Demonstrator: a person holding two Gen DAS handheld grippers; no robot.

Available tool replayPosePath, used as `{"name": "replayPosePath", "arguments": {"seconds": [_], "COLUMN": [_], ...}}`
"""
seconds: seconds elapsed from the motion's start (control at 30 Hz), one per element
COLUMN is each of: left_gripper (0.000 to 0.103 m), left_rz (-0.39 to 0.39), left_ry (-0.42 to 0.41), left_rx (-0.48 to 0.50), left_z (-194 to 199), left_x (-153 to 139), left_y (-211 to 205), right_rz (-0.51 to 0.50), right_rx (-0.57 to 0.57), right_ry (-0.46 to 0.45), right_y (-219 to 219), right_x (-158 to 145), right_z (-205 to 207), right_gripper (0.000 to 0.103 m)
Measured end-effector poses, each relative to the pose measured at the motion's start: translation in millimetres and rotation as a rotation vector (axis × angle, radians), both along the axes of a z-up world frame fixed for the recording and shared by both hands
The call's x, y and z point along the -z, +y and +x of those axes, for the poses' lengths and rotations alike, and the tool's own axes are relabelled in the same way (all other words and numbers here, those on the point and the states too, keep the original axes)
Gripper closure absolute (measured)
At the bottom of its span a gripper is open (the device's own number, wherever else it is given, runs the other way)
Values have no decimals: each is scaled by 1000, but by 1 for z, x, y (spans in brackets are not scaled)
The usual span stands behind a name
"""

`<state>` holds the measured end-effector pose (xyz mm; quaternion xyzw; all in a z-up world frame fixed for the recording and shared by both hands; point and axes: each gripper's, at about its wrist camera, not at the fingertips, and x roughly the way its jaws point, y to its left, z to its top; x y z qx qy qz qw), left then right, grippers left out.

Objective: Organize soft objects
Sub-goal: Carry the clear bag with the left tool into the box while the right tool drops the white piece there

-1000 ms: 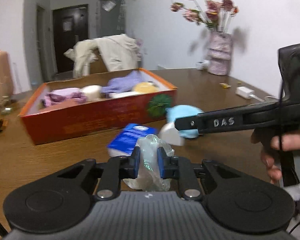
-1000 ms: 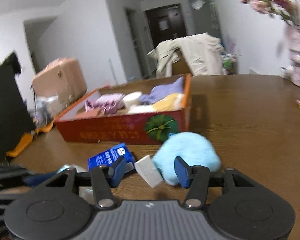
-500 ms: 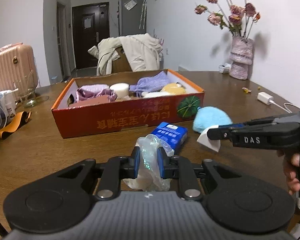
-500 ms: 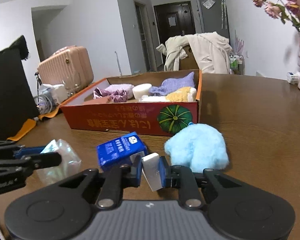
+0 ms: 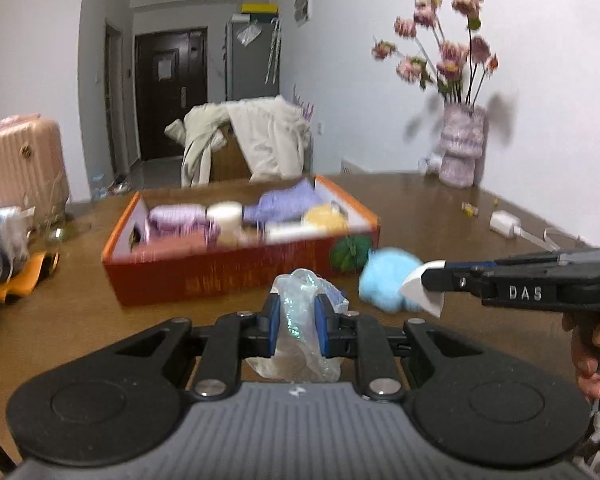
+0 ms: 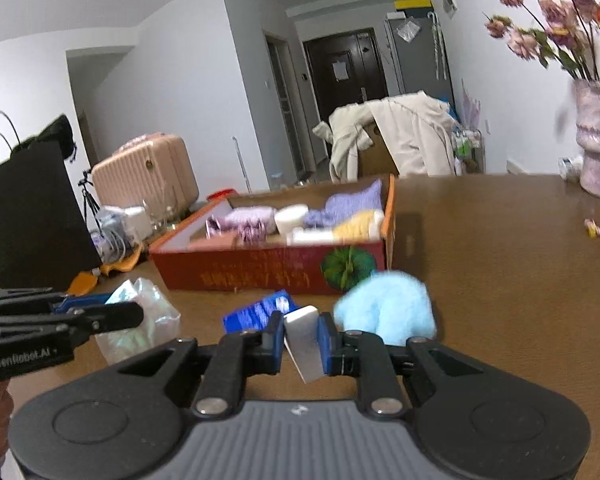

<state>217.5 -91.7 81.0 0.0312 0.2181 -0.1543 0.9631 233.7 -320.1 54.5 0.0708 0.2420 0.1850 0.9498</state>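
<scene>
Left wrist view: left hand-held gripper [image 5: 296, 320] clamped a clear plastic bag [image 5: 300, 324]. Right hand-held gripper [image 6: 300, 338] clamped a white block [image 6: 304, 340], both above the table [image 6: 500, 280], near the red box [image 6: 268, 272]; blue puff [image 6: 388, 308] beside.

right tool [image 6: 301, 340] now clamped on white block [image 6: 303, 342], lifted off table [image 6: 500, 280]

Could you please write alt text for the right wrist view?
The right claw grips a white block above a wooden table. Ahead lie a blue fluffy ball, a blue packet and a red box of soft things.
</scene>
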Motion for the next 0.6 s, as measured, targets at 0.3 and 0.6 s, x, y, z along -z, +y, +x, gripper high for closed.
{"name": "replayPosePath", "arguments": {"seconds": [0.3,0.6], "left_gripper": [84,81], "left_rz": [-23,253], "left_ry": [120,242], "left_rx": [-49,-140], "left_z": [194,313], "left_x": [-33,29], "left_y": [6,-20], "right_rz": [-14,-221], "right_rx": [-76,-36], "right_ry": [-14,120], "right_y": [20,74], "right_x": [-40,2], "right_z": [145,274], "right_gripper": [86,85]}}
